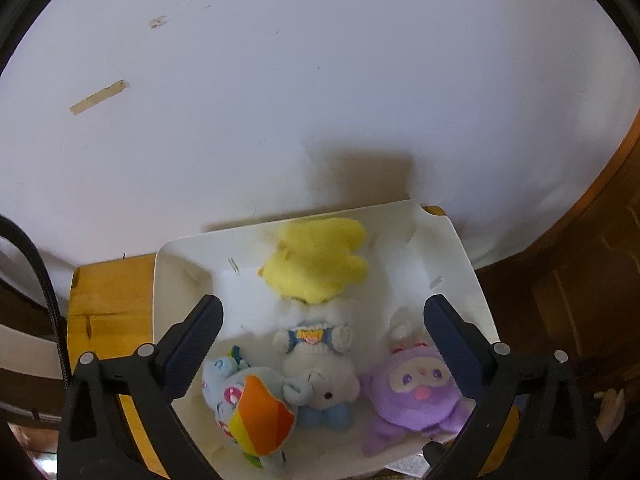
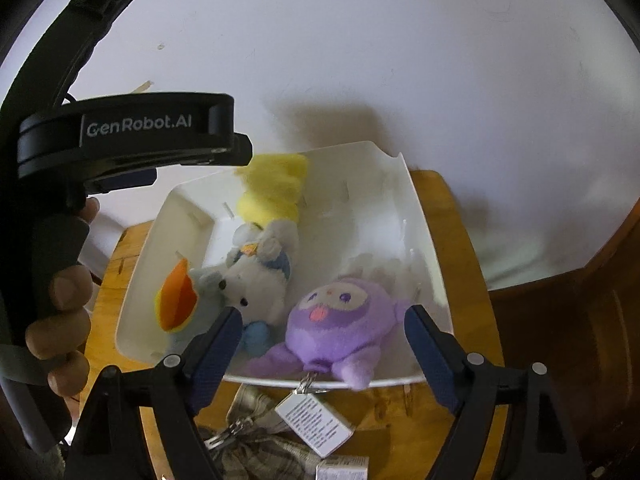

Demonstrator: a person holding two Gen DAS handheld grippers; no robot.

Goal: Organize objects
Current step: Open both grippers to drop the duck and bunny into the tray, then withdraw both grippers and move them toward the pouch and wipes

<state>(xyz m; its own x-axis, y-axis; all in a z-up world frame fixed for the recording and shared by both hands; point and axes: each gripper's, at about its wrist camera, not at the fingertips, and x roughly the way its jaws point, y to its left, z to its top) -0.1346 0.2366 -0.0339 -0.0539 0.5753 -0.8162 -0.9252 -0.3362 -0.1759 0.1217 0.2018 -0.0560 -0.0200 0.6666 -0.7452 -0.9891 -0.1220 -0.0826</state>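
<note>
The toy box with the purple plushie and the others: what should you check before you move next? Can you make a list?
1. Left gripper open, holding nothing: ok, jaws wide above the toys.
2. Right gripper open, holding nothing: ok, the purple plushie lies between its fingers, unpinched.
3. All toys inside the white box: mostly ok; the yellow plushie, white plushie and blue plushie with the orange patch lie inside, but the purple one's foot and tag hang over the near rim.
4. Box fully on the wooden stand: cannot tell.
5. Nothing left outside: not ok, a plaid fabric item lies in front of the box.
</note>
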